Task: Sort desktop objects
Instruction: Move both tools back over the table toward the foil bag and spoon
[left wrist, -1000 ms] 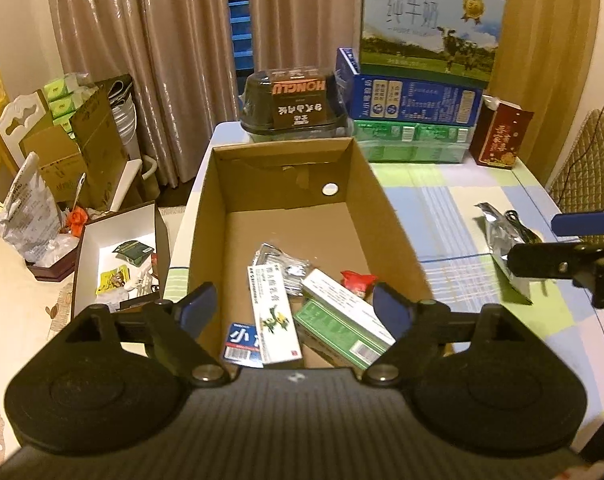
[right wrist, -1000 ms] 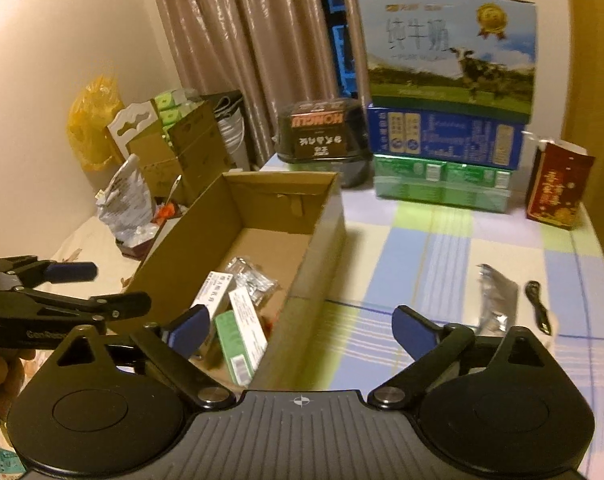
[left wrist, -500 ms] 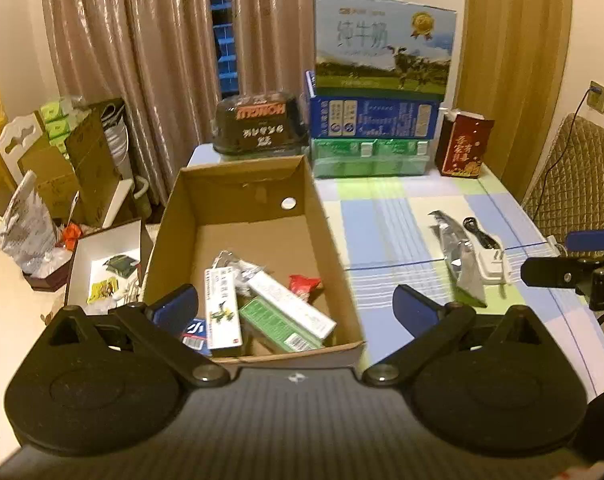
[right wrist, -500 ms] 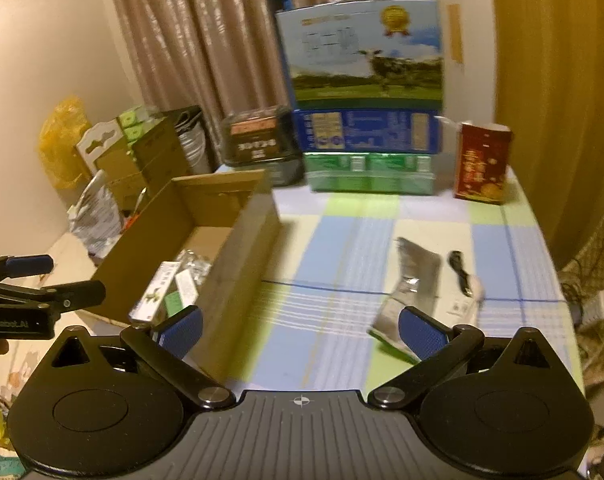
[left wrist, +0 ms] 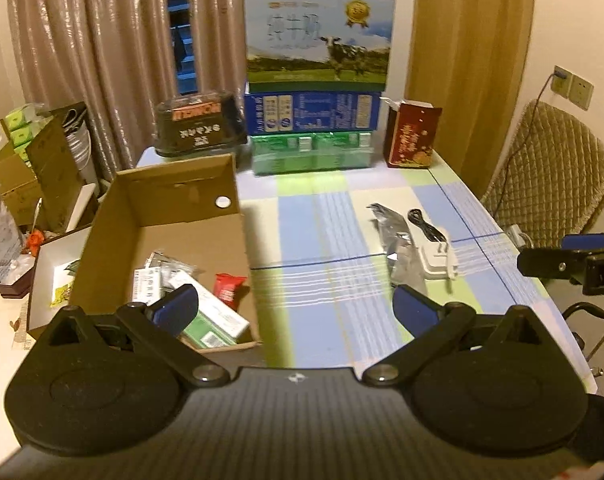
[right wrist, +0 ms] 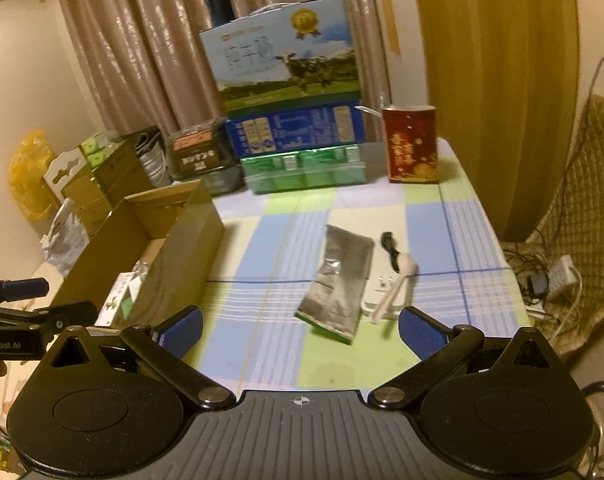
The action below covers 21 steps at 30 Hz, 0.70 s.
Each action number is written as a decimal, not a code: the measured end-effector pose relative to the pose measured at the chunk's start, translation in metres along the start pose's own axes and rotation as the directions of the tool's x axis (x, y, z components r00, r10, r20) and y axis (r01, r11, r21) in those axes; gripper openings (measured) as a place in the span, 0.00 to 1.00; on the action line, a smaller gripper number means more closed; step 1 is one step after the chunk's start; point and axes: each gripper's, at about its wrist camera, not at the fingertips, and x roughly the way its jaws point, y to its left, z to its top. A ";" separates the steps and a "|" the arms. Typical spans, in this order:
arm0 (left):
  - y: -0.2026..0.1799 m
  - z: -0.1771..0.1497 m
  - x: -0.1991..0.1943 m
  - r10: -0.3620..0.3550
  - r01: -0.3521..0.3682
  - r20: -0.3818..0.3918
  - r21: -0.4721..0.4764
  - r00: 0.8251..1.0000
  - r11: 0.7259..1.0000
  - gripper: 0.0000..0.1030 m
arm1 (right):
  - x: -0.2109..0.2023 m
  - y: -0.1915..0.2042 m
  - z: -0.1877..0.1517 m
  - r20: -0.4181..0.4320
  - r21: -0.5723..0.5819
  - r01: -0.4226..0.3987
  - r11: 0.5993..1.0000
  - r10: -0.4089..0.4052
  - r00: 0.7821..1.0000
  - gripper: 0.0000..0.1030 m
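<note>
**Both claws empty, pouch and charger on the cloth**

While my left claw (left wrist: pixel 295 310) has just finished spreading wide with nothing between the pads, my right claw (right wrist: pixel 299 332) is also splayed and empty. Silver pouch (right wrist: pixel 338 280) lies flat on the checked tablecloth (right wrist: pixel 261 248), long axis running from near me toward the far end, tilted slightly. White charger (right wrist: pixel 398 288) with black cable (right wrist: pixel 390 246) lies just beside it, on the right. Left view looks into the cardboard box (left wrist: pixel 165 200): small cartons, a foil pack and a red sachet (left wrist: pixel 229 290). Right view shows mostly the box's outer wall.
</note>
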 end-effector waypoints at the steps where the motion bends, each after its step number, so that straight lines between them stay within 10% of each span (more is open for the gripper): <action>1: -0.004 0.000 0.001 -0.004 0.004 -0.002 0.003 1.000 1.000 0.99 | -0.001 -0.003 -0.001 0.001 0.006 0.003 1.000 -0.003 1.000 0.98; 21: -0.052 -0.012 0.027 -0.066 0.069 -0.058 0.051 0.996 0.996 0.99 | -0.008 -0.060 -0.021 -0.017 0.081 0.060 0.995 -0.059 0.998 0.98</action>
